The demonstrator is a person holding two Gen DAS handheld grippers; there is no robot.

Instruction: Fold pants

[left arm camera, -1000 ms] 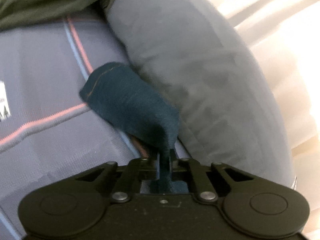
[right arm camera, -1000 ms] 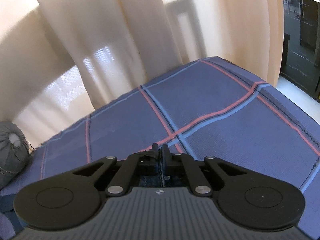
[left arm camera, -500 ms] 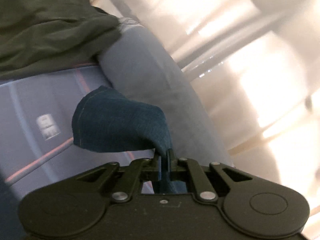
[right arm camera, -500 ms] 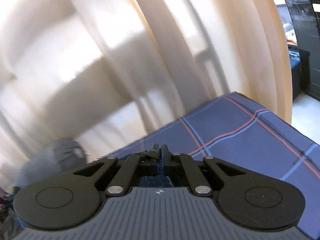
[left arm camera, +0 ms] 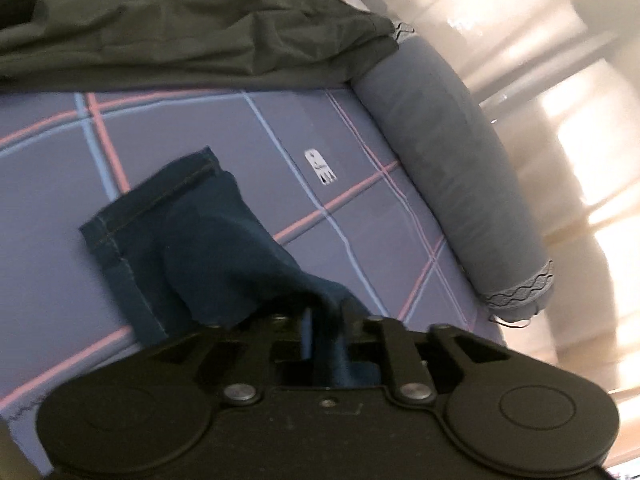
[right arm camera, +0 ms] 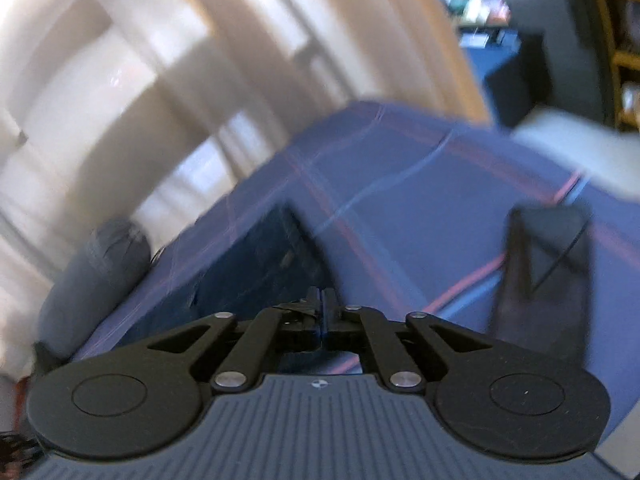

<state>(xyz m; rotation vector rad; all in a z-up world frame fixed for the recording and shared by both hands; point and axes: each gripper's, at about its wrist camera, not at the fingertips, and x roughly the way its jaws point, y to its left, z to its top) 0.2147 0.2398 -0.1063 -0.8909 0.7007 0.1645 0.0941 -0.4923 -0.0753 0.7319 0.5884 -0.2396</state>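
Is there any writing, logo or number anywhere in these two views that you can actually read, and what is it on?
No text is legible in either view.
Small white tag on the blue plaid bedsheet: dark marks, too small and blurred to read.
Small round emblem on the ribbed grey body of the right gripper: a symbol, no letters.

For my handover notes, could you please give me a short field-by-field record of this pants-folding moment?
surface: plaid bedsheet
garment: dark blue jeans, hemmed leg end lying on the sheet
left gripper: jaws just opened, denim still between them
right gripper: jaws nearly together and just easing apart, thin denim edge between them
beside jeans: grey bolster pillow, olive garment
backdrop: cream curtains
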